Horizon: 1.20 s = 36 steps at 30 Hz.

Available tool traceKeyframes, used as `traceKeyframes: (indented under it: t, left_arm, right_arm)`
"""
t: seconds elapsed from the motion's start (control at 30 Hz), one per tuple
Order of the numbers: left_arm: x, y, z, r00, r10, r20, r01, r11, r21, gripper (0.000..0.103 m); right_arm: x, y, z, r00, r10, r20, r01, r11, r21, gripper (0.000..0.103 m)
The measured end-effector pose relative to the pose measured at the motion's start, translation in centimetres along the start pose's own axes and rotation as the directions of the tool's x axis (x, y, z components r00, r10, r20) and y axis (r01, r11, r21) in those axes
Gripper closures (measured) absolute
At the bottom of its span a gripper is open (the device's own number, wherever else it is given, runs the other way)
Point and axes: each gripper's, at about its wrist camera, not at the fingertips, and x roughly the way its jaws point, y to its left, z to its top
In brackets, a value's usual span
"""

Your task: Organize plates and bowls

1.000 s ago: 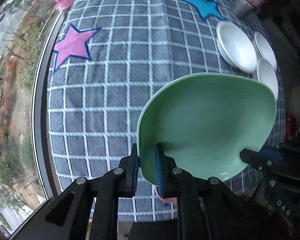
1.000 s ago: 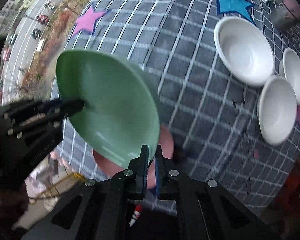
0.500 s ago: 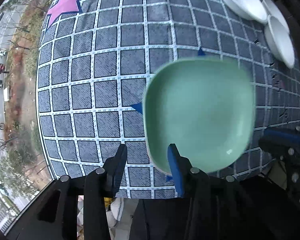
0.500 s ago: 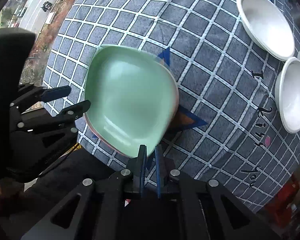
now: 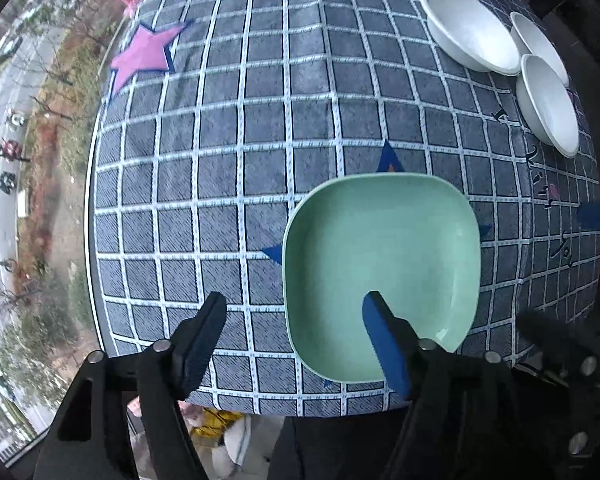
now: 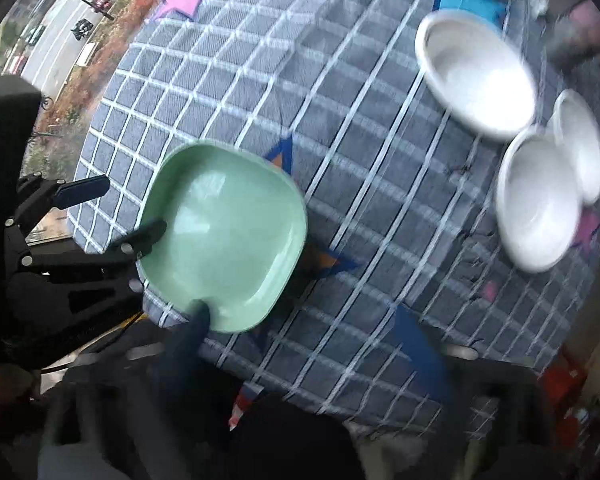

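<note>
Green plate (image 5: pixel 380 264) down on worktop (image 5: pixel 228 168), both jaws opening, empty; three white bowls (image 5: pixel 470 34) still unstacked.

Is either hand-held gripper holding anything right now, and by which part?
Nothing is held. Both hand-held grippers' jaws are opening, and the green plate lies free on the tablecloth.

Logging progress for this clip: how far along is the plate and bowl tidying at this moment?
Done: the green plate lies flat near the table's front edge; whether another plate sits under it cannot be told.
In hand: nothing. The left gripper and the right gripper are both opening, pads off the plate's rim.
Left: three white bowls stand unstacked at the far right.
</note>
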Motion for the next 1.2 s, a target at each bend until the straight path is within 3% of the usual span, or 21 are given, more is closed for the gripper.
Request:
traceKeyframes:
  t: [0.1,0.4,0.73,0.93,1.03,1.2]
  left_arm:
    - [-1.4,-1.0,0.2,1.0,0.007,0.017,-0.007,1.0,-0.003,0.028]
    - [-2.9,-2.2,1.2,0.998,0.005,0.058,-0.003,0.999,-0.034,0.024]
    - [-2.5,-1.5,-2.2,1.0,-0.005,0.026,0.008,0.992,-0.128,0.024]
    - [-0.6,-0.6,-3.2,1.0,-0.015,-0.015,0.012,0.981,-0.193,0.024]
    - [0.3,0.3,-3.1,0.999,-0.004,-0.036,-0.003,0.979,-0.202,0.025]
    - [2.0,1.2,-2.2,0.998,-0.04,-0.046,0.032,0.984,-0.174,0.025]
  right_arm:
    - [-0.8,0.5,0.0,0.999,-0.023,0.048,0.024,0.999,-0.033,0.008]
    - [-1.4,-1.9,-0.7,0.998,-0.018,0.052,0.016,1.0,0.025,0.008]
    - [-0.8,-3.7,-2.2,0.999,0.023,0.035,-0.024,0.999,0.044,0.008]
    - [0.0,-4.0,-2.6,0.996,0.075,0.037,-0.076,0.997,0.021,0.008]
    - [1.4,-4.2,-2.6,0.988,0.152,0.021,-0.153,0.987,0.05,0.027]
    - [4.7,-4.7,-2.0,0.971,0.237,-0.006,-0.233,0.958,0.17,0.028]
